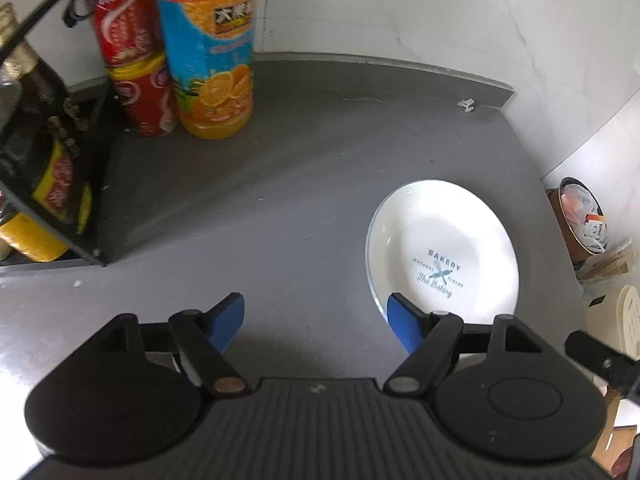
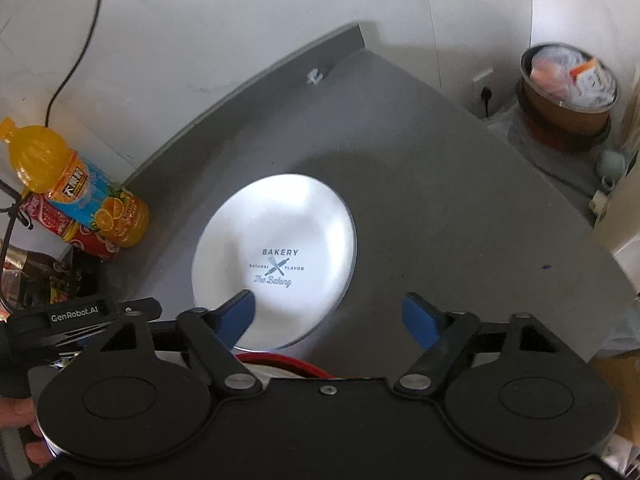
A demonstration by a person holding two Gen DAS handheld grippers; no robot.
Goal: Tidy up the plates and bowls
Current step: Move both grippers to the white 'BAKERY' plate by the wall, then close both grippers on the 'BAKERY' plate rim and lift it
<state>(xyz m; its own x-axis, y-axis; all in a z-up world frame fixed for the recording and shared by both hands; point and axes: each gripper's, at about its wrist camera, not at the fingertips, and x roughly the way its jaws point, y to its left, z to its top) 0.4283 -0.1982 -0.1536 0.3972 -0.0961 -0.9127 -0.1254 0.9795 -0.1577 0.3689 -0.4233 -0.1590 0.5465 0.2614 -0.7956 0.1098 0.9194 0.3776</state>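
Left wrist: plate (image 1: 442, 240) beside right fingers (image 1: 404, 322).

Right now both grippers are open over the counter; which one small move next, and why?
Probably ease the right gripper forward and down toward the plate's near rim: its jaws are open, empty, and the plate lies flat just ahead.

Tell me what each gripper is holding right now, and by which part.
Nothing. The left gripper and the right gripper are both open and empty above the white plate.
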